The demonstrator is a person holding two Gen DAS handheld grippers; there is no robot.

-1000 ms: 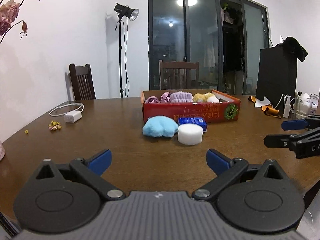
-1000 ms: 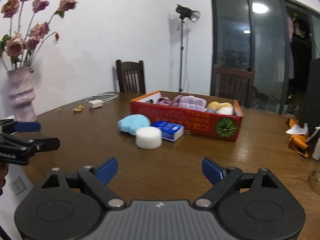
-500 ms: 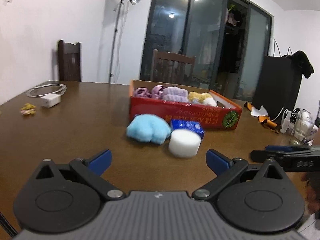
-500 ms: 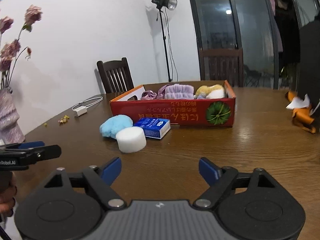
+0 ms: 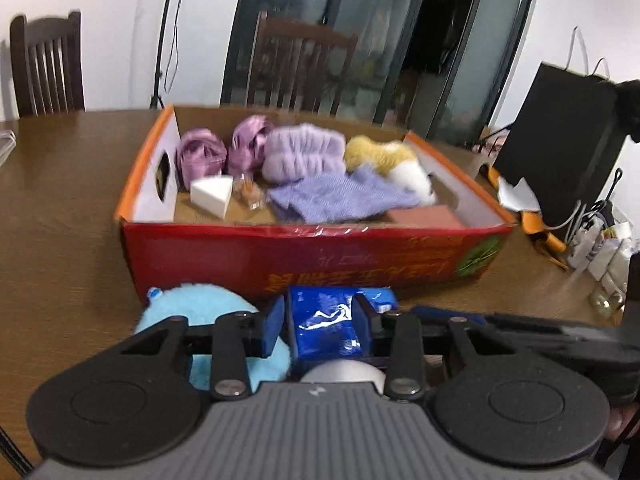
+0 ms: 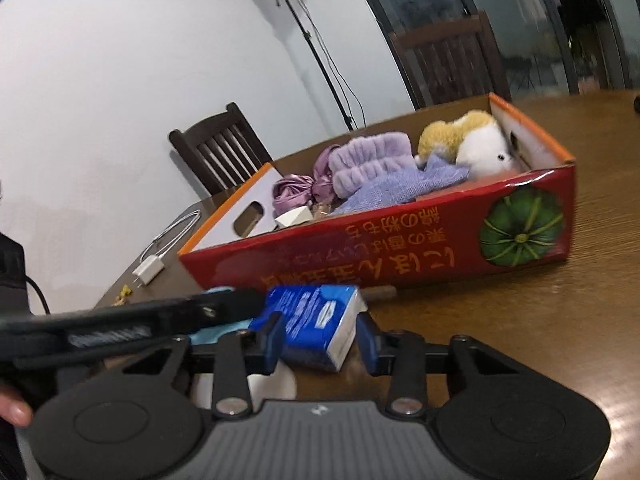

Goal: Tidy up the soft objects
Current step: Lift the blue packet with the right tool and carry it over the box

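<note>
wooden table (image 5: pixel 60 208), white walls (image 6: pixel 120 80), both tools closing around blue tissue pack (image 5: pixel 326 330)

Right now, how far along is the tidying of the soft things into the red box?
Done: the red box already holds purple scrunchies, a lilac headband, a knit cloth and a plush toy. In hand: both the left hand-held gripper and the right hand-held gripper are closing around the blue tissue pack. Left: the light-blue plush and white round sponge remain on the table.
</note>
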